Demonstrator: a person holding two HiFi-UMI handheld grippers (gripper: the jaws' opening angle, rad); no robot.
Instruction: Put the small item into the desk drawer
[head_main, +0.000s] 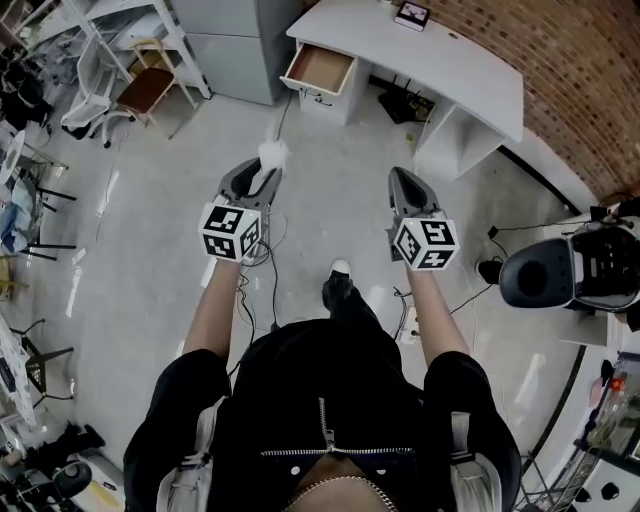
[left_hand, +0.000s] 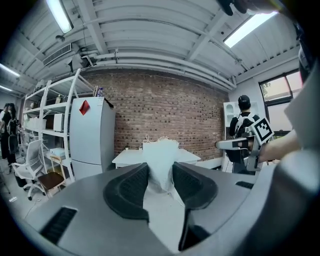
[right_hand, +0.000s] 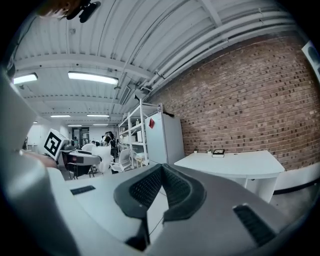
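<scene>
White small item sits half hidden within the left tongs.

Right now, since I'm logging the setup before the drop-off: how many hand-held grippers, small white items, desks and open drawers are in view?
Hand-held grippers: 2 (left hand-held gripper, right hand-held gripper)
Small white item: 1, clamped in the left one
White desk: 1
Open drawer: 1
Total: 5

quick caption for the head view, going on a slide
Person's left claw gripping a crumpled white item, right claw shut and empty, aimed toward the white desk with its drawer open.
</scene>
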